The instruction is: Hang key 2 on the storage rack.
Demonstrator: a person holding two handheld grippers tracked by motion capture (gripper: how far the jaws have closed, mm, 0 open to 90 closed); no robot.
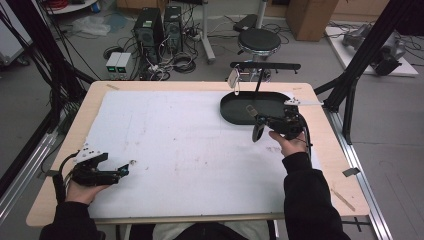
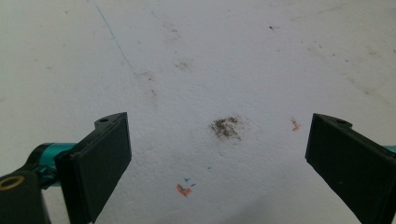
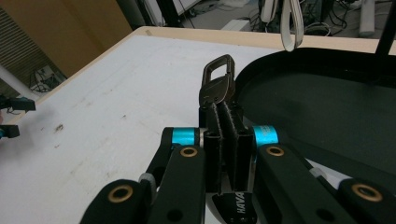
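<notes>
Carabiner clip point(image 3: 216, 84) sits clamped in the right gripper point(image 3: 227, 122) beside the black tray point(image 3: 327, 112) at far right; left gripper point(image 2: 217, 156) rests near left, jaws wide, on the tabletop point(image 1: 165, 145).

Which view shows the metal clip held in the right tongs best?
The right gripper view: the clip sits close and sharp, clamped between the jaws of the right tongs. In the high view it is a tiny blur.

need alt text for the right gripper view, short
The right gripper is shut on a metal clip, held at the rim of a black tray. A white mat covers the table, and a white loop hangs above the tray.
</notes>
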